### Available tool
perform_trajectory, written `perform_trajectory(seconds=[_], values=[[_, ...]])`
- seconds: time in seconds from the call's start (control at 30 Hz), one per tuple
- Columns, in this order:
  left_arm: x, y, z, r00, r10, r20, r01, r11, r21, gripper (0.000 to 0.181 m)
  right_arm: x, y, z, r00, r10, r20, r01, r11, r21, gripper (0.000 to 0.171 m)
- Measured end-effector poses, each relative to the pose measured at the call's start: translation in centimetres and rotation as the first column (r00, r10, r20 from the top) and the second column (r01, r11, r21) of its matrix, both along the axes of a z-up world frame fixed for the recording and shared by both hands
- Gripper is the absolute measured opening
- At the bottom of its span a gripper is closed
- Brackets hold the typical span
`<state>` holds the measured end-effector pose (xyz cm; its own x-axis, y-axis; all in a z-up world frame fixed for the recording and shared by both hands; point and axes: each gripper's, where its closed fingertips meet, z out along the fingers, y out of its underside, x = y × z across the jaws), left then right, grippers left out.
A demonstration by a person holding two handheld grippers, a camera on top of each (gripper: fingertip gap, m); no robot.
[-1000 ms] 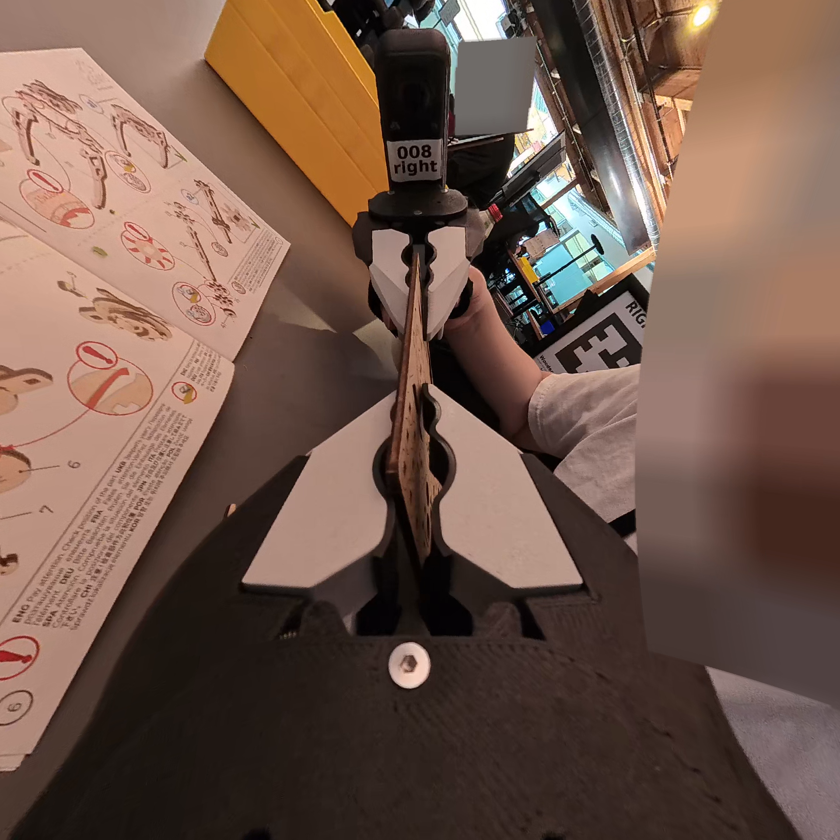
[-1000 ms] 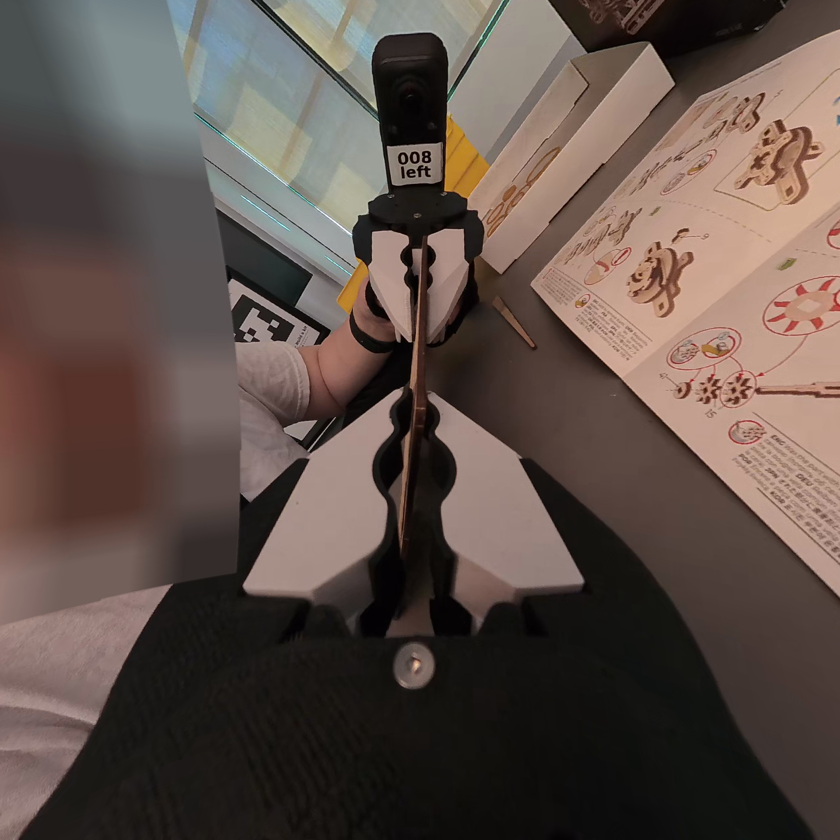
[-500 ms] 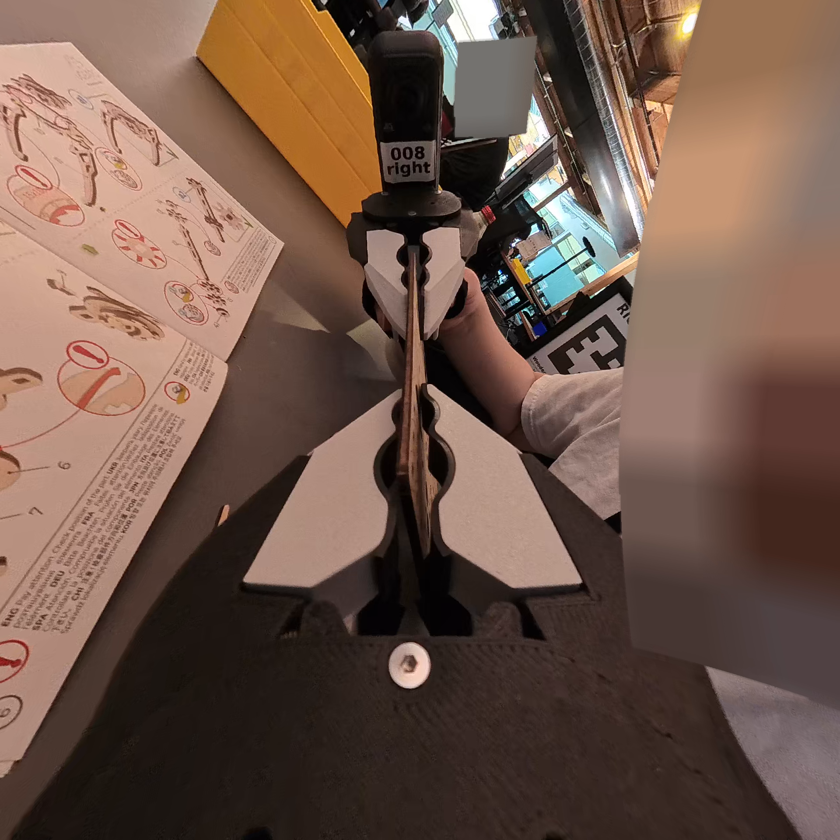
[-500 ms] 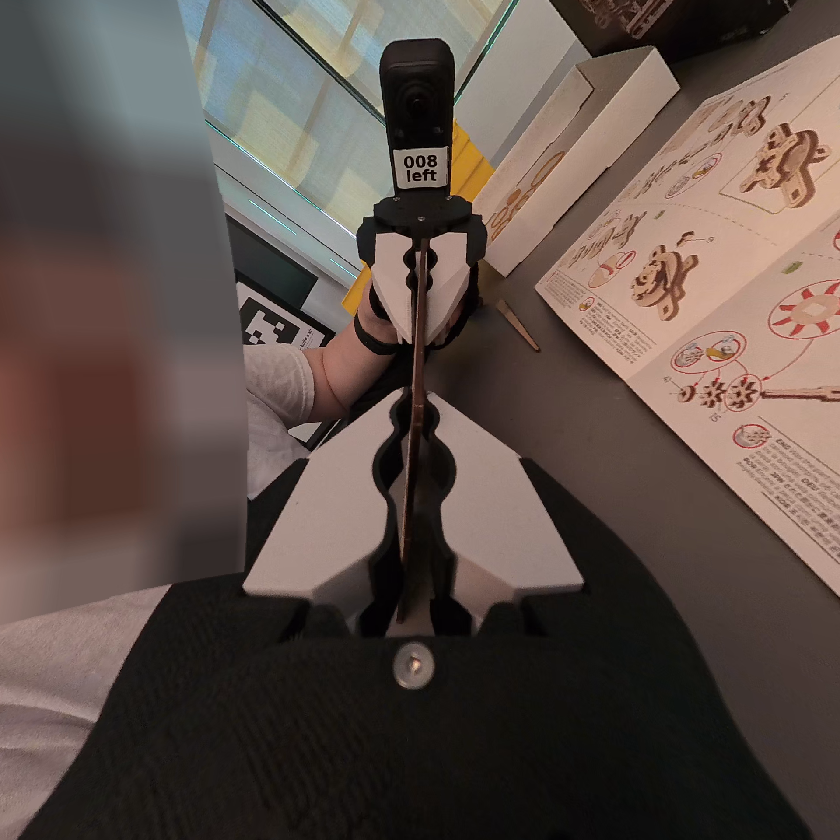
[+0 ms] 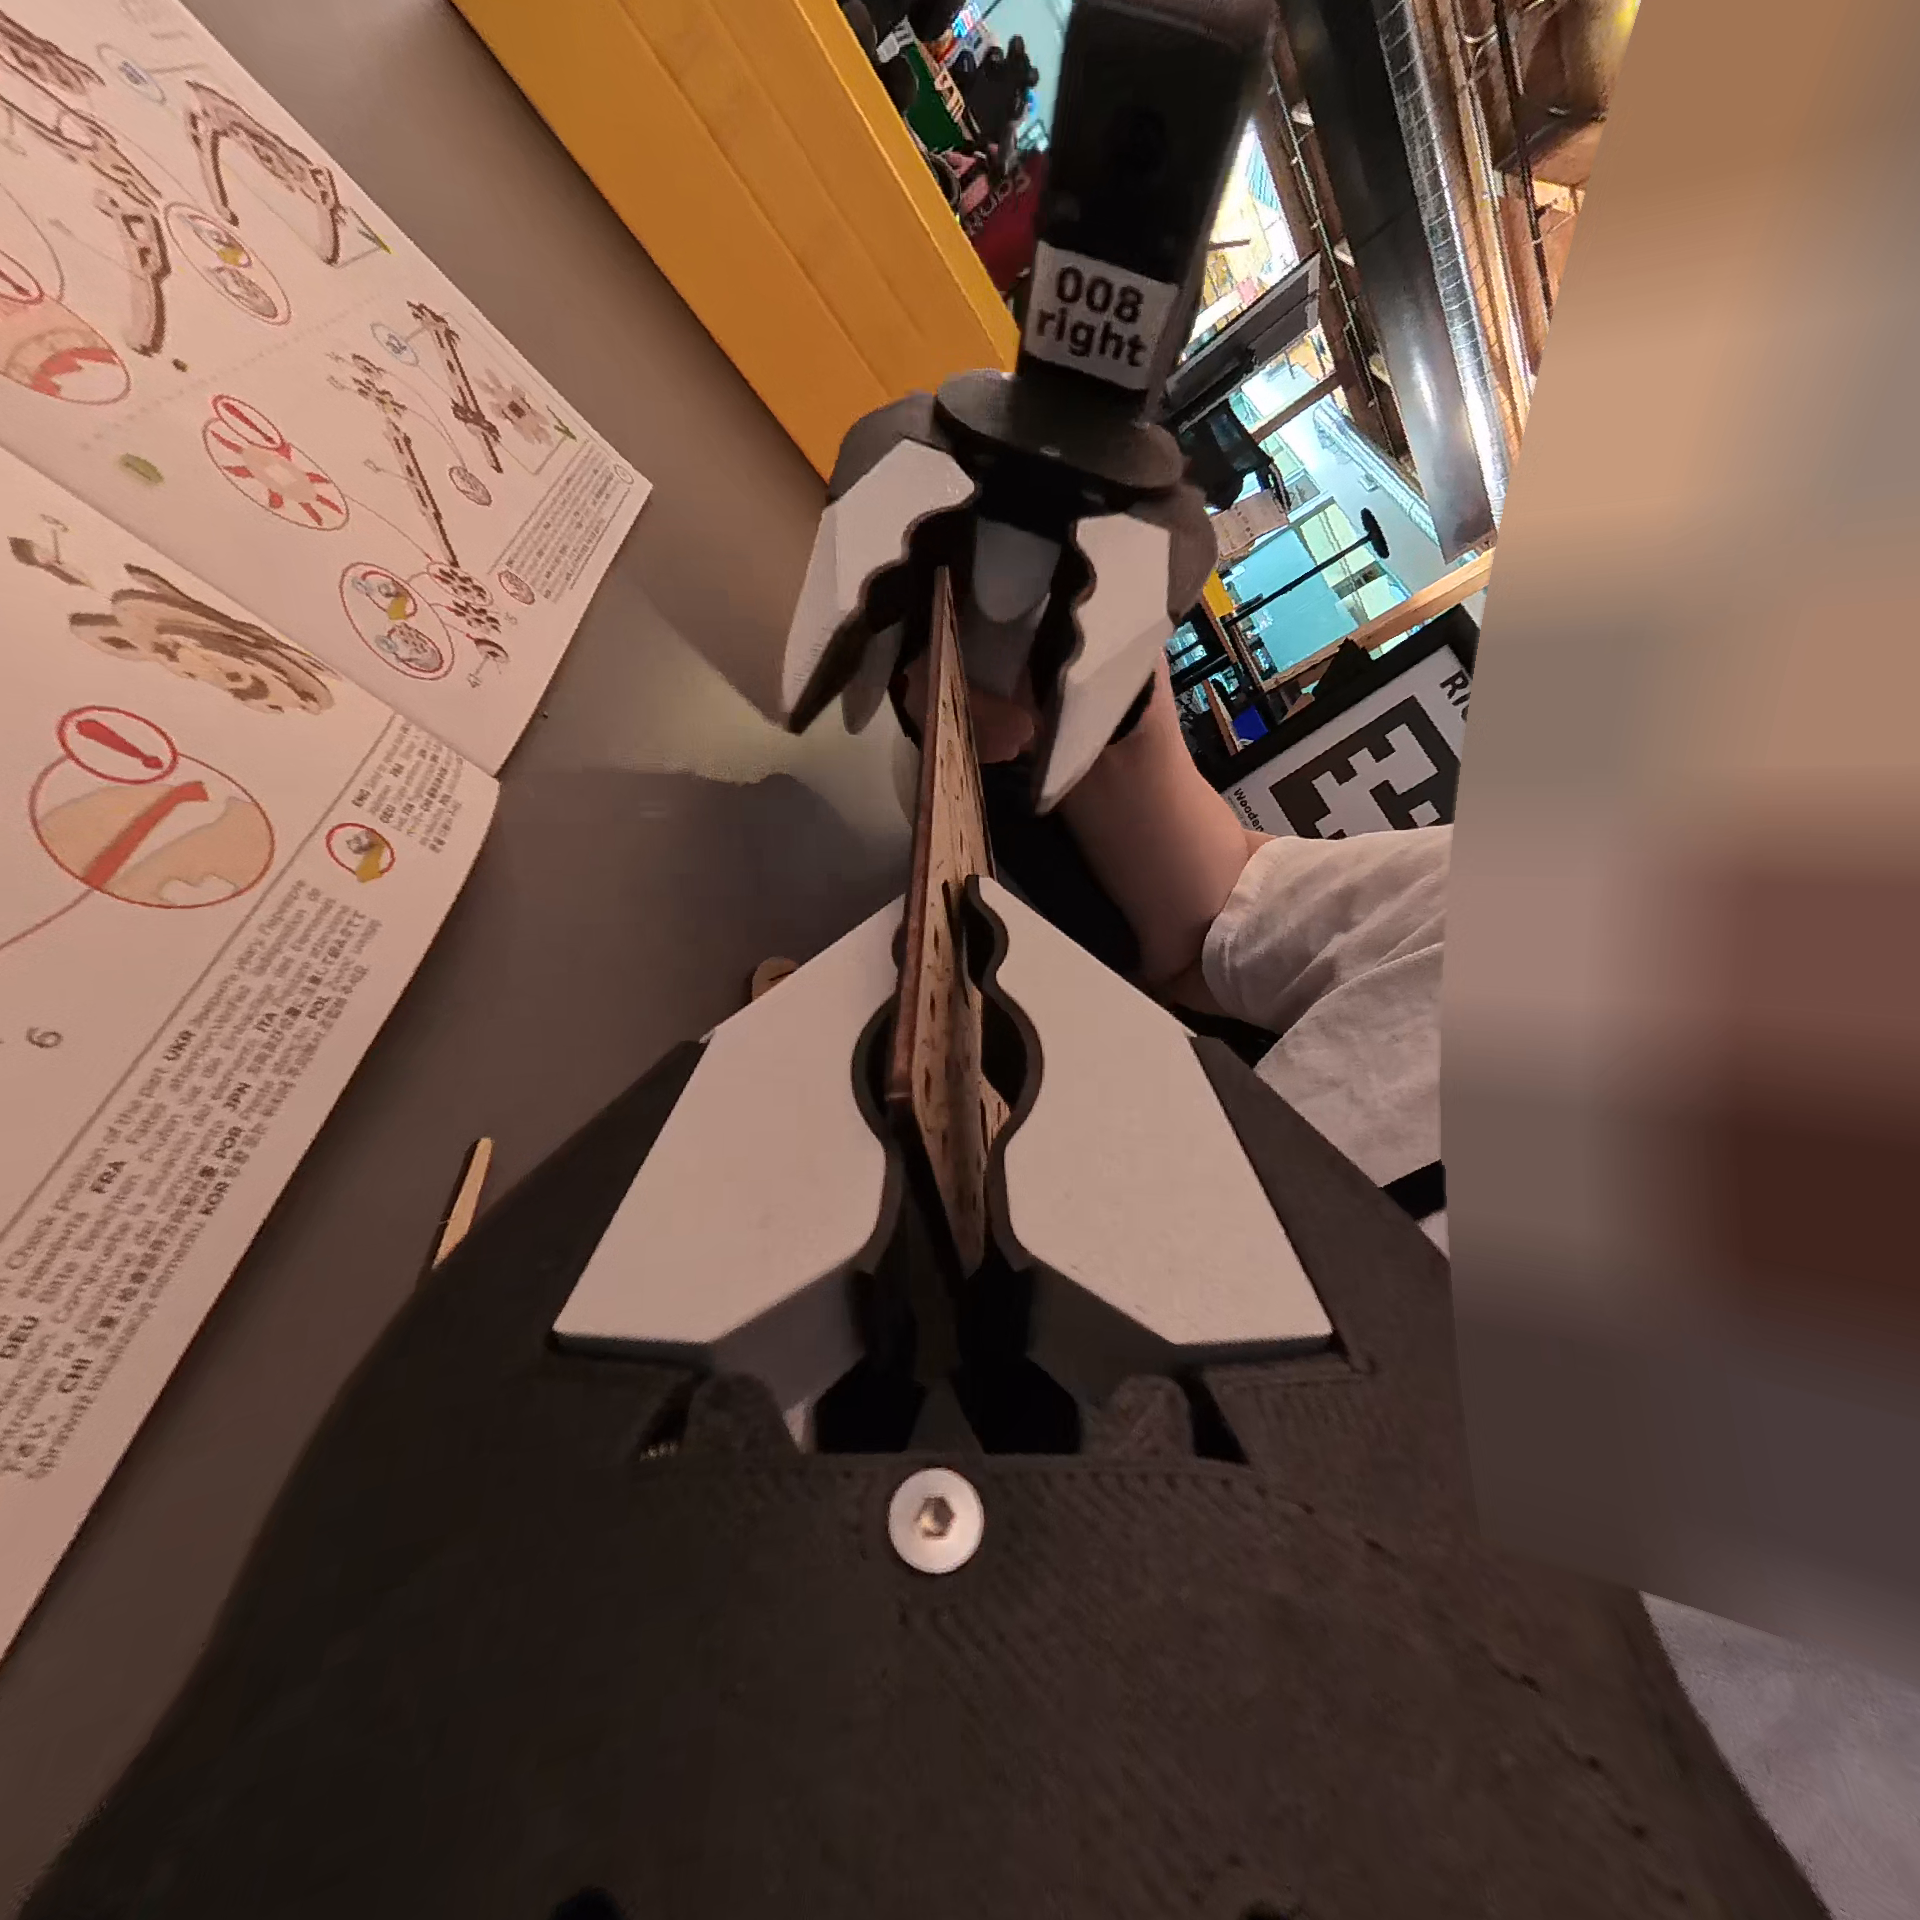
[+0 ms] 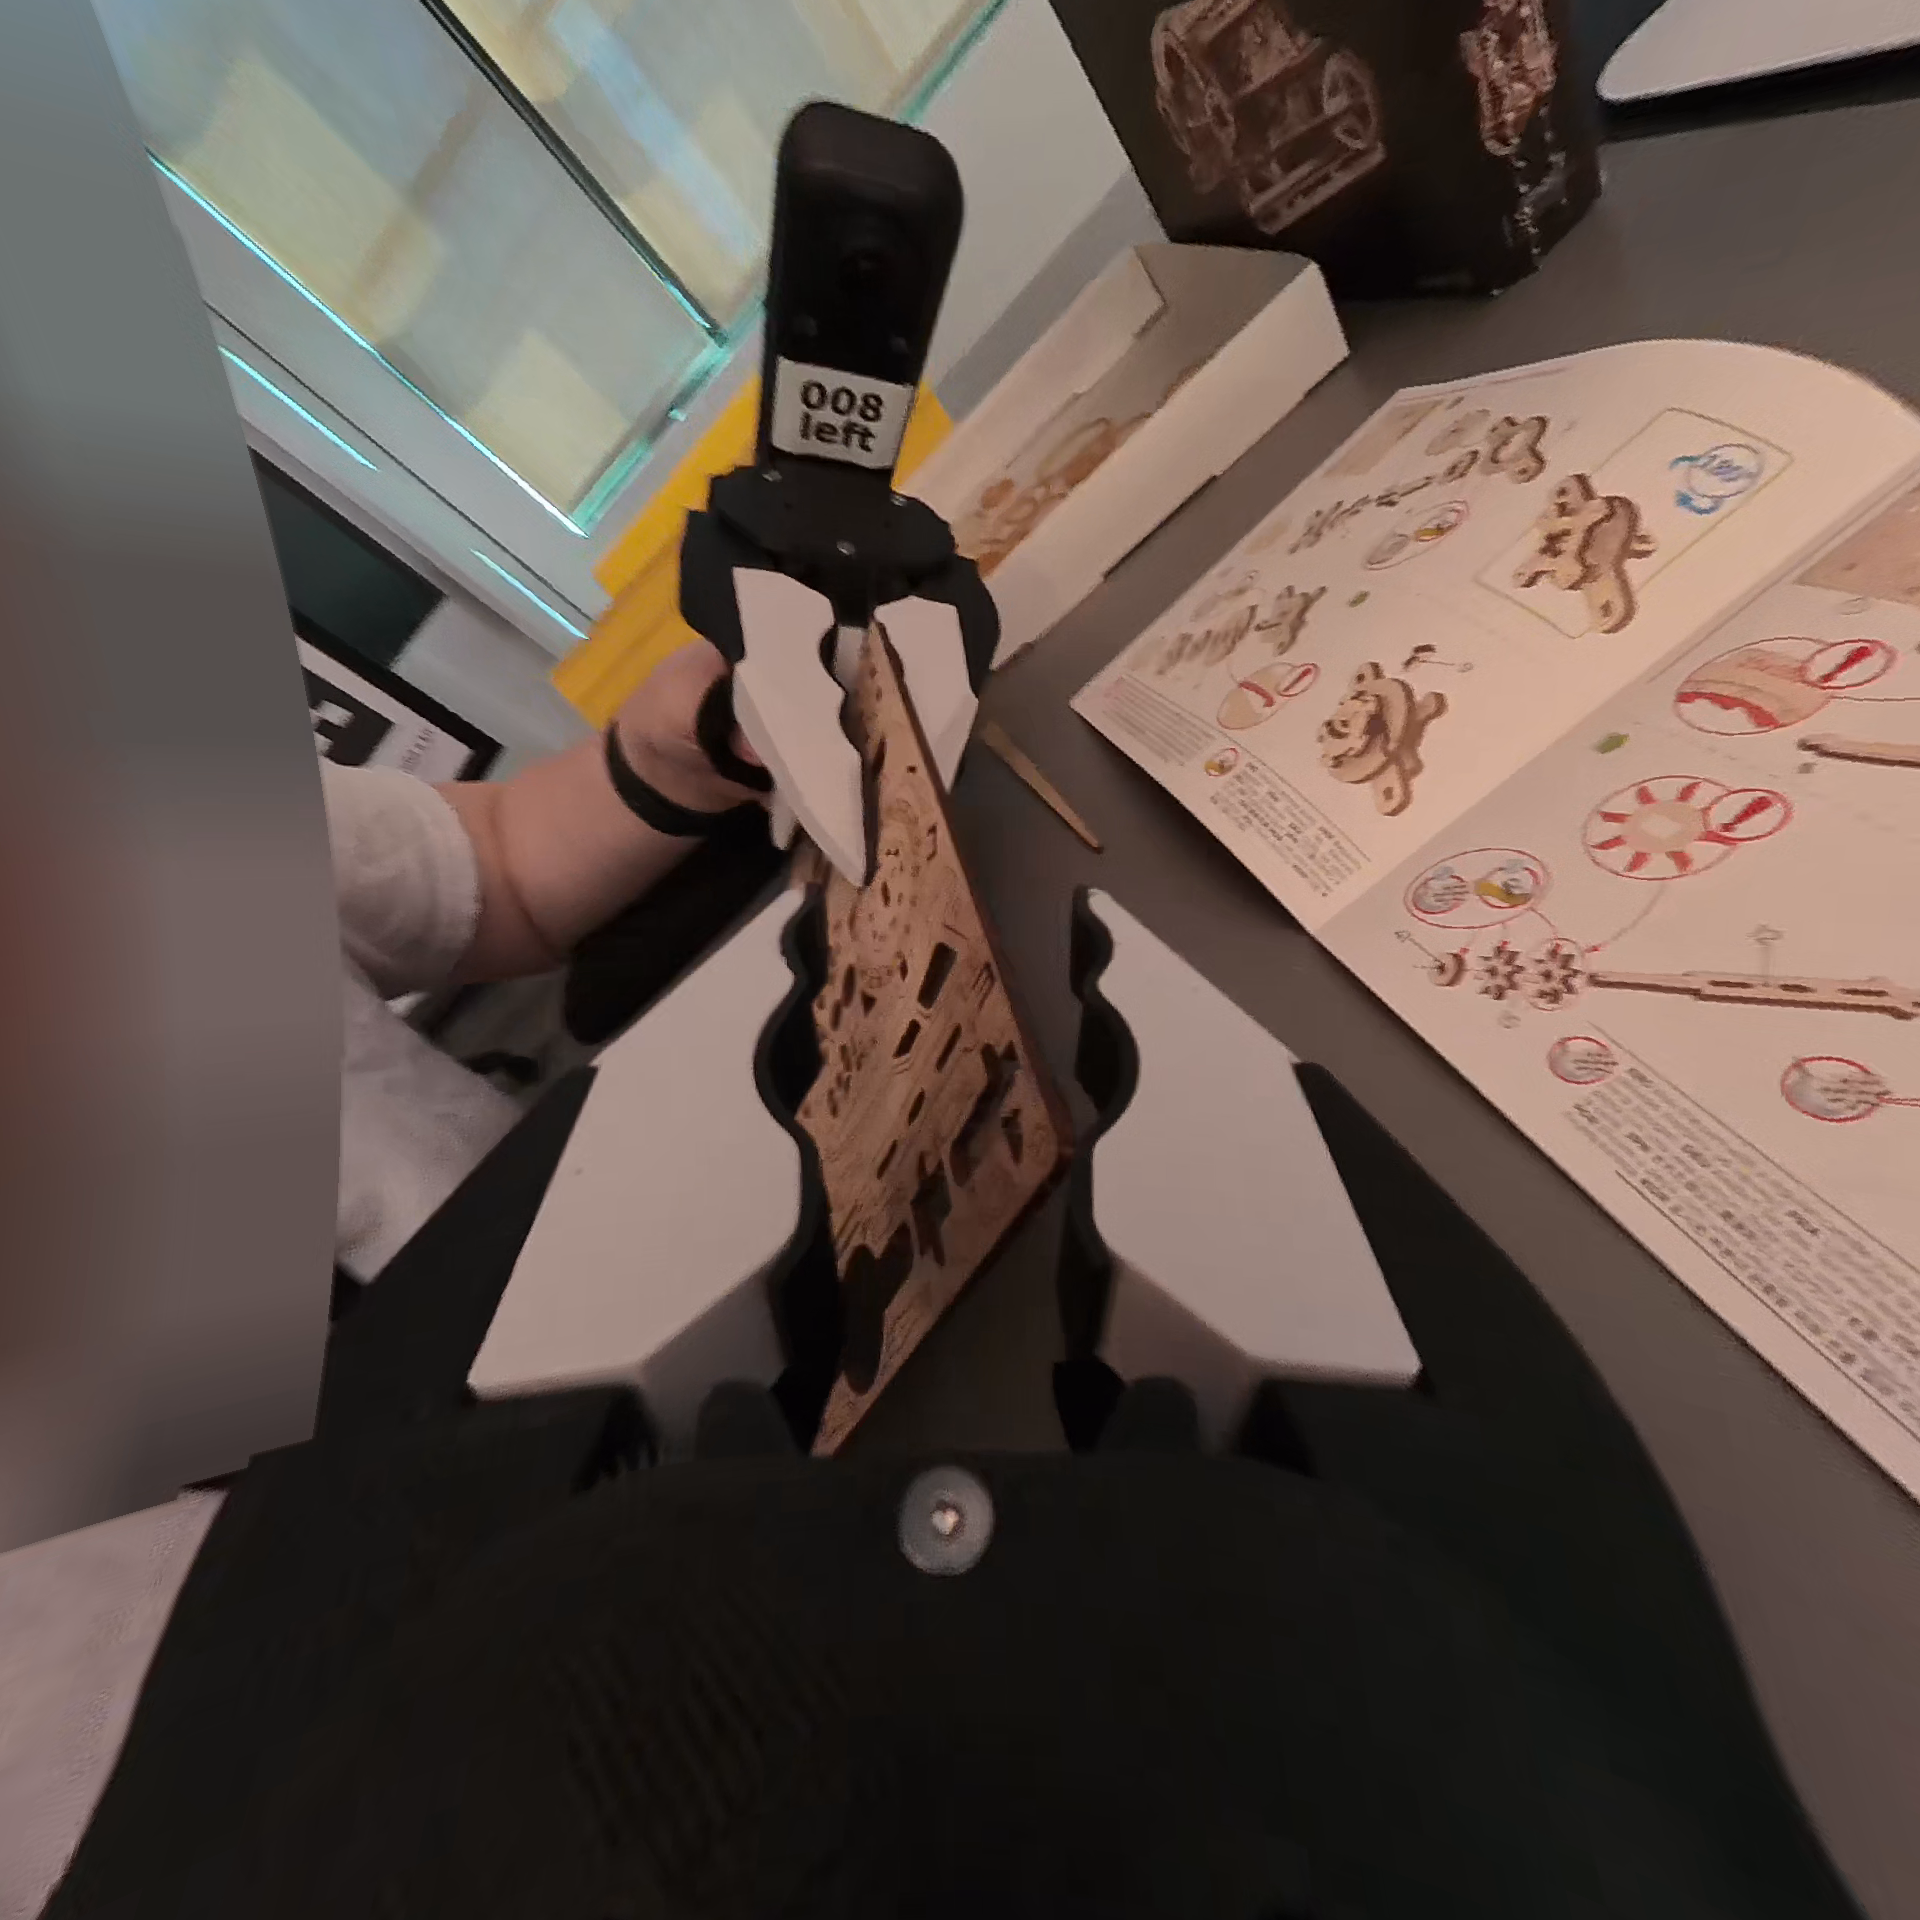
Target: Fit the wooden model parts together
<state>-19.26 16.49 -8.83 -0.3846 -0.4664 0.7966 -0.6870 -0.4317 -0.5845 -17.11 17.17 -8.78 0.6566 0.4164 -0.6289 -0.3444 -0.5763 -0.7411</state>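
A thin laser-cut wooden sheet point(image 5: 945, 790) of model parts is held edge-up above the grey table. My left gripper point(image 5: 938, 899) is shut on one end of it. In the right wrist view the sheet point(image 6: 914, 1091) stands tilted between the spread fingers of my right gripper point(image 6: 943, 902), which is open and does not clamp it. The left gripper point(image 6: 899, 805) grips the sheet's far end there. In the left wrist view the right gripper point(image 5: 925, 758) shows open around the sheet's far end.
An open instruction booklet point(image 5: 260, 727) lies on the table and also shows in the right wrist view point(image 6: 1558, 831). A yellow box point(image 5: 779, 208), a white box point(image 6: 1143, 416) and a dark box point(image 6: 1351, 135) stand behind. A small wooden stick point(image 6: 1039, 774) lies loose. Only a small space, under 4 cm, lies between the two pairs of fingers.
My right gripper has opened and let go of the wooden sheet. The sheet has tilted and now hangs from the left gripper alone.
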Motion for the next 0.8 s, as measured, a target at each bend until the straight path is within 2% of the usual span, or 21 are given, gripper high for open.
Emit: perform_trajectory(seconds=[0.1, 0.17, 0.23, 0.53, 0.63, 0.8], values=[[0.0, -0.1, -0.1, 1.000, 0.001, -0.002, -0.001, 1.000, 0.003, 0.002, -0.1, 0.1, -0.4, 0.990, -0.024, 0.137, 0.023, 1.000, 0.013, 0.058], [0.0, -0.1, 0.0, 1.000, 0.000, 0.000, 0.000, 1.000, 0.002, 0.002, 0.0, 0.2, -0.6, 0.976, -0.056, 0.213, 0.051, 0.998, 0.026, 0.057], [0.0, -0.2, 0.0, 1.000, -0.003, 0.000, 0.003, 1.000, 0.000, 0.002, 0.4, 0.3, -0.8, 0.959, -0.085, 0.272, 0.079, 0.996, 0.033, 0.049], [0.0, -0.5, -0.1, 1.000, -0.010, -0.002, 0.010, 1.000, 0.002, 0.002, 0.3, 0.3, -1.0, 0.968, -0.068, 0.242, 0.066, 0.998, 0.016, 0.052], [-0.1, -0.8, -0.1, 1.000, -0.021, -0.004, 0.021, 1.000, 0.000, 0.002, 0.4, 0.3, -0.9, 0.955, -0.074, 0.287, 0.066, 0.997, 0.037, 0.061], [-0.3, -1.3, -0.5, 0.999, -0.049, -0.023, 0.050, 0.999, 0.013, 0.003, -0.5, -0.2, -1.6, 0.932, 0.004, 0.362, -0.014, 1.000, 0.023, 0.058]])
